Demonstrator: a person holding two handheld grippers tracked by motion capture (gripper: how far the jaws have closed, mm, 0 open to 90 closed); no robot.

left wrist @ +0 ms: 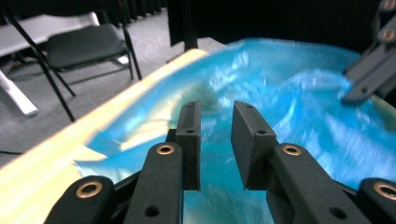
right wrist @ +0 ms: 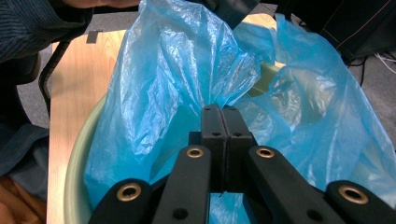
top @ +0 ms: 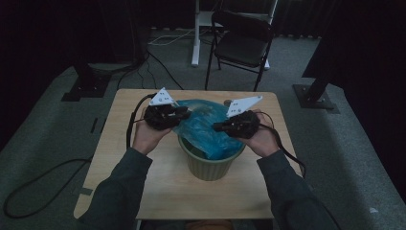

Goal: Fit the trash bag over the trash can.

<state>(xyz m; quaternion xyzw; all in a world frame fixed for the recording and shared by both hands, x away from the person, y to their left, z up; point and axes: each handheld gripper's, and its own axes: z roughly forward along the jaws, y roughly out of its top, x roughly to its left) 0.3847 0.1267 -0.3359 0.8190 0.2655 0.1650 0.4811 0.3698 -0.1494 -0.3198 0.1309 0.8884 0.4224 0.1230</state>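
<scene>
The bag (top: 207, 125) is bright translucent blue, glossy with pale highlights on its creases. It fills a dull sage-green bin (top: 210, 165) with faint upright ribs. The table (top: 201, 196) is light wood with a fine grain, paler toward its far edge. Both grippers, left (top: 184, 114) and right (top: 218, 127), are black with brass-coloured rivets, each topped by a pale grey plate dotted with dark spots. The sleeves (top: 119, 191) are dark grey-blue. The chair (top: 242, 40) beyond is black, on grey carpet (top: 349, 158).

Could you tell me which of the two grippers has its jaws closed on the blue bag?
The right gripper: its jaws are pinched together on the blue bag, whereas the left gripper has a gap between its jaws.
</scene>
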